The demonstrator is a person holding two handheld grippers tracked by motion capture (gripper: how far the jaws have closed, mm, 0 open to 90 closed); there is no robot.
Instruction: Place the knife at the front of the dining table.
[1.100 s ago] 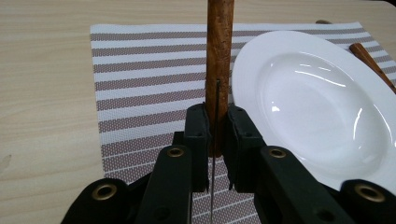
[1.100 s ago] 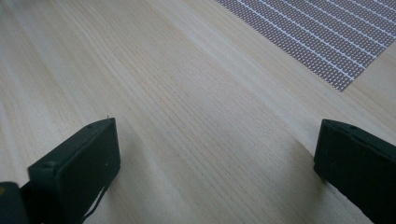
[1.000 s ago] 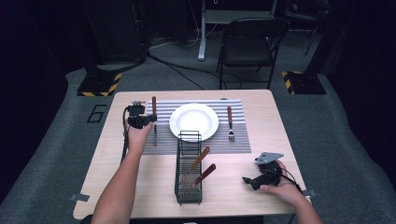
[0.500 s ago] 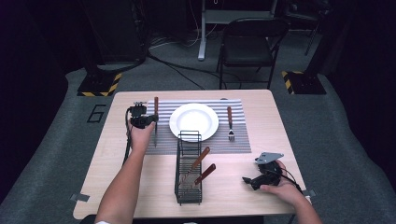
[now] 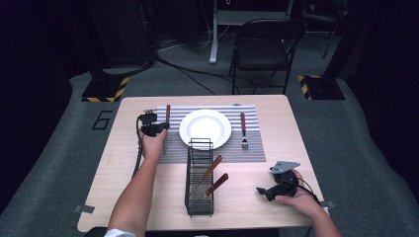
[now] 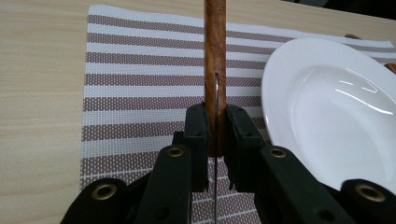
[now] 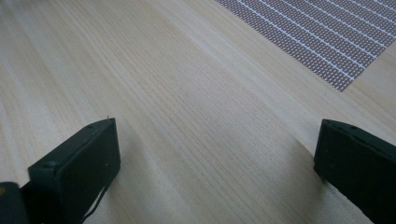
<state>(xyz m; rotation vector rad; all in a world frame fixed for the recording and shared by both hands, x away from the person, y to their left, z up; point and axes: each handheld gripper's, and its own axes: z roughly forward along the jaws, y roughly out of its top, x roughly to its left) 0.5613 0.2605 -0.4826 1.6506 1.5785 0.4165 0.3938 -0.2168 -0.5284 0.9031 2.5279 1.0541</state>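
One knife (image 6: 215, 70) in left gripper (image 6: 215, 128)

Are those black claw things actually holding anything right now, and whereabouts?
The left gripper is shut on a wooden-handled knife, gripping the handle near where the blade begins. The right gripper holds nothing; its jaws stand wide apart over the table.

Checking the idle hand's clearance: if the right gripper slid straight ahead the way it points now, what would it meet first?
Bare table first, by the look of it. The right gripper has its jaws wide apart over plain wood, and farther along that line comes the corner of the striped placemat. Depth is hard to judge.
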